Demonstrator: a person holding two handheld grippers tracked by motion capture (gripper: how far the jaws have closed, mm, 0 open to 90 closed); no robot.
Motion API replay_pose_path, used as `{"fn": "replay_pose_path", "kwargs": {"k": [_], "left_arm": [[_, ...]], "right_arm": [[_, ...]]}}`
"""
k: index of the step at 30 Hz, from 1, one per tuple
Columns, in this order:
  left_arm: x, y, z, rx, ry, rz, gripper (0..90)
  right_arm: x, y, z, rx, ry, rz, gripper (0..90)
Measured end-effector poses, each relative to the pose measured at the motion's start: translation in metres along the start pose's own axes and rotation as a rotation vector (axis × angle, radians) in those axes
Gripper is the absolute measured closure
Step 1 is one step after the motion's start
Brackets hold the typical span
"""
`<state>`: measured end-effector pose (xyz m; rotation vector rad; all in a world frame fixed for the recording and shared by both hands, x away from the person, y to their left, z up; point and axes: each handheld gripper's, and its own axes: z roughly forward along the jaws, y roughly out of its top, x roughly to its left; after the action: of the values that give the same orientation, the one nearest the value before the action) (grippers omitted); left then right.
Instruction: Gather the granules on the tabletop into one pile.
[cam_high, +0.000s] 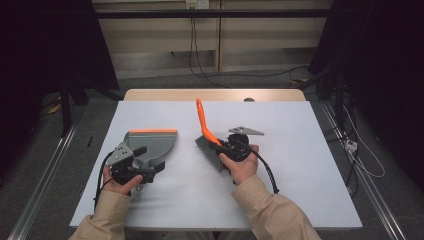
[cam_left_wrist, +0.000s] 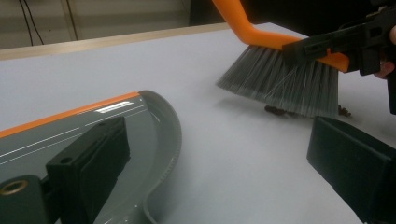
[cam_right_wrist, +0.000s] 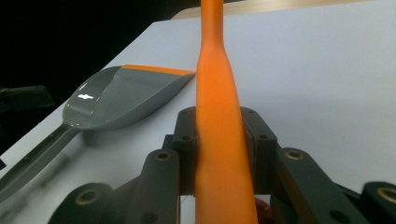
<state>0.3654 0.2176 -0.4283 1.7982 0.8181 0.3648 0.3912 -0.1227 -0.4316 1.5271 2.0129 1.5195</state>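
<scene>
On the left of the counter (cam_high: 300, 150), the left gripper (cam_high: 145, 167) hangs with its jaws spread apart over the handle end of the grey dustpan (cam_high: 152, 142), one jaw above the pan and one beside it. To its right, the right gripper (cam_high: 225, 145) has its jaws clamped on the orange brush (cam_high: 207, 137), whose bristles touch the counter by some dark crumbs (cam_left_wrist: 280, 111).

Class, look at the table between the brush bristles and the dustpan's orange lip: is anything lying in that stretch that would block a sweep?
Nothing visible does. The table between the brush and the dustpan is bare. Small dark crumbs lie under the bristles, on the brush's side.
</scene>
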Motion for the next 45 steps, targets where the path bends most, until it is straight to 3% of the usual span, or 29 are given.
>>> {"fn": "replay_pose_path", "kwargs": {"k": [6,11,21,29,38,45], "left_arm": [[0.000,0.000,0.000,-0.004,-0.001,-0.002,5.6],[0.000,0.000,0.000,-0.001,0.001,0.000,5.6],[-0.001,0.000,0.001,-0.001,-0.003,0.004,5.6],[-0.002,0.001,0.001,0.003,-0.001,0.009,5.6],[-0.004,0.001,0.003,0.005,-0.002,0.012,5.5],[-0.004,0.001,0.004,0.009,-0.004,0.013,5.5]], "right_arm": [[0.007,-0.008,0.007,0.019,0.003,0.016,71.3],[0.006,-0.011,0.008,0.031,-0.045,0.006,71.4],[-0.001,-0.015,-0.006,0.038,-0.089,0.036,71.4],[-0.008,-0.021,-0.022,0.042,-0.094,0.068,71.3],[-0.011,-0.024,-0.036,0.050,-0.070,0.092,71.4],[-0.006,-0.005,-0.029,0.006,-0.021,0.105,71.4]]}}
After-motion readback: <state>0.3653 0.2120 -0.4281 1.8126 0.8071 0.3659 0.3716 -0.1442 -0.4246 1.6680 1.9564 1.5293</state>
